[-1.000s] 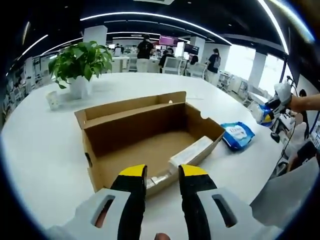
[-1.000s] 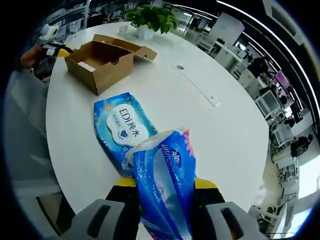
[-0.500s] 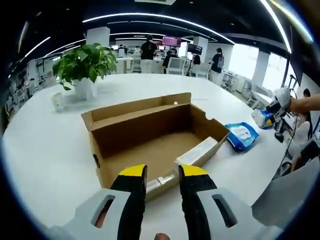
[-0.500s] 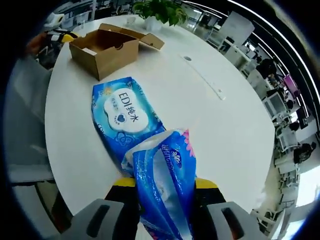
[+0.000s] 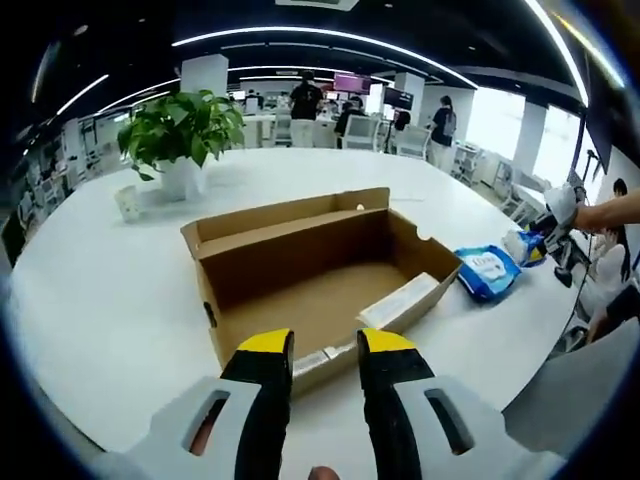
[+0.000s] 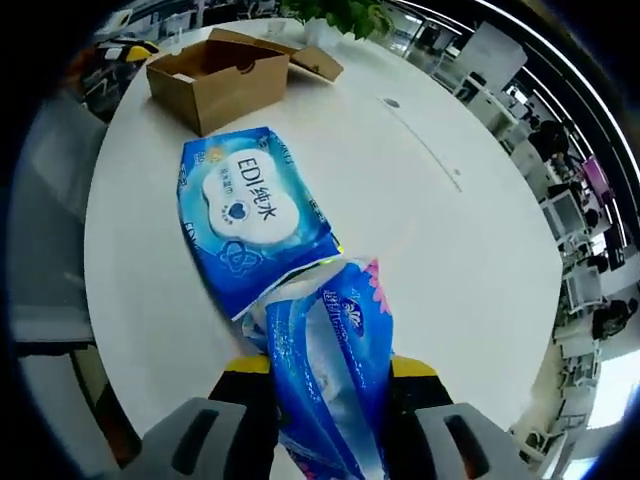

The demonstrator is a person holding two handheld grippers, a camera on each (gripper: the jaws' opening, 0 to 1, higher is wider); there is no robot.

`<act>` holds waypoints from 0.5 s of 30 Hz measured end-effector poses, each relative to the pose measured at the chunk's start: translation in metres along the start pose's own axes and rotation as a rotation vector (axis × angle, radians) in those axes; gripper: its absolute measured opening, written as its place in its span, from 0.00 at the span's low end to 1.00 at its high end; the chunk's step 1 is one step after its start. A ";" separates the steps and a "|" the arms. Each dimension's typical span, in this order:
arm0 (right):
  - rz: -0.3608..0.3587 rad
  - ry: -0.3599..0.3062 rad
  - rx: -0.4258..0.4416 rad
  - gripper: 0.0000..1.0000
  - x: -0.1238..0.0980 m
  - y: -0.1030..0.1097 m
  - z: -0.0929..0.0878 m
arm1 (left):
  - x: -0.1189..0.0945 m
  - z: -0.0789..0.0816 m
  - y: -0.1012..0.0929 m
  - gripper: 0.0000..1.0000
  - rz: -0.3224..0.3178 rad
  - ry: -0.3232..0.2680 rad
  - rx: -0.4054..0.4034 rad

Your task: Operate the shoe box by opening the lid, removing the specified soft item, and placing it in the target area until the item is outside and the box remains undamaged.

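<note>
The left gripper (image 5: 322, 345) is low at 6 o'clock of the left gripper view, its jaws slightly apart and holding nothing, just before the near wall of the open shoe box (image 5: 320, 275). The right gripper (image 6: 325, 370) has its jaws closed on a blue plastic tissue pack (image 6: 325, 385), which rises from between them toward 12 o'clock. The pack is soft, wrinkled and shiny, with pink flowers. Its tip touches the flat blue wet wipes pack (image 6: 250, 215) on the white table (image 6: 430, 250). The wipes' long axis runs from 11 to 5 o'clock.
</note>
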State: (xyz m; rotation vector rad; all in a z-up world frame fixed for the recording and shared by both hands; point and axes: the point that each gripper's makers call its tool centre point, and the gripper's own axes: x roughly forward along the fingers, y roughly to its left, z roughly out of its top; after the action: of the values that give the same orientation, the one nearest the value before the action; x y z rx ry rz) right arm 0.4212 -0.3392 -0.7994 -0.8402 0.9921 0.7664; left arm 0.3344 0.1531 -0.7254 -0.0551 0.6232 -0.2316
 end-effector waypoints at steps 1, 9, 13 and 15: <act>0.006 0.005 -0.023 0.38 0.002 0.001 -0.001 | -0.001 0.000 0.000 0.25 0.001 0.000 0.002; 0.021 0.013 -0.050 0.39 0.010 0.005 -0.002 | -0.004 -0.005 -0.003 0.26 0.007 0.007 -0.005; 0.022 0.022 -0.087 0.39 0.013 0.005 -0.001 | -0.005 -0.007 -0.004 0.26 0.007 0.012 -0.006; 0.025 0.028 -0.099 0.40 0.014 0.006 -0.001 | -0.004 -0.006 -0.004 0.26 0.005 0.012 -0.001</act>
State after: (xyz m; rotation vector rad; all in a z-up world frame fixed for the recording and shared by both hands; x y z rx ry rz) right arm 0.4207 -0.3354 -0.8138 -0.9275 0.9978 0.8329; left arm 0.3267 0.1505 -0.7271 -0.0529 0.6355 -0.2266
